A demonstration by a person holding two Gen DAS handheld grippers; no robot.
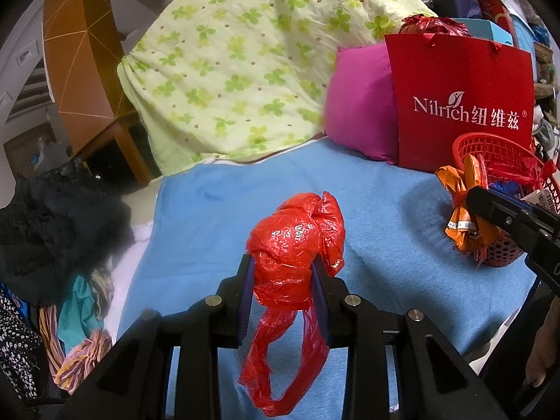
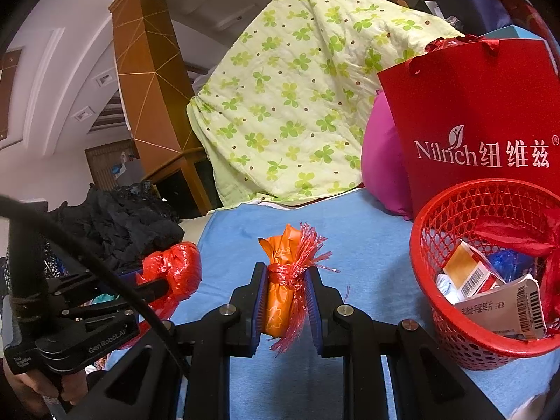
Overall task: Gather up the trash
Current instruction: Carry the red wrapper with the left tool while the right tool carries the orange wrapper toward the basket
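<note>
My left gripper (image 1: 282, 269) is shut on a crumpled red plastic bag (image 1: 297, 234), held above the blue blanket (image 1: 217, 210); a loose loop of the bag hangs below the pads. My right gripper (image 2: 286, 281) is shut on an orange wrapper tied with red ribbon (image 2: 280, 297). The red mesh basket (image 2: 434, 224) stands to its right and holds a small carton, a folded paper box and other scraps. In the left wrist view the right gripper (image 1: 472, 196) with the orange wrapper (image 1: 465, 217) shows beside the basket (image 1: 497, 147). In the right wrist view the left gripper (image 2: 154, 285) and red bag (image 2: 178, 266) show at lower left.
A red paper shopping bag (image 2: 472, 112) stands behind the basket, next to a magenta pillow (image 2: 381, 168). A green clover-print quilt (image 2: 290, 98) is heaped at the back. Dark clothes (image 1: 52, 227) and striped fabric (image 1: 84, 353) lie off the bed's left edge. A wooden column (image 2: 150, 70) rises behind.
</note>
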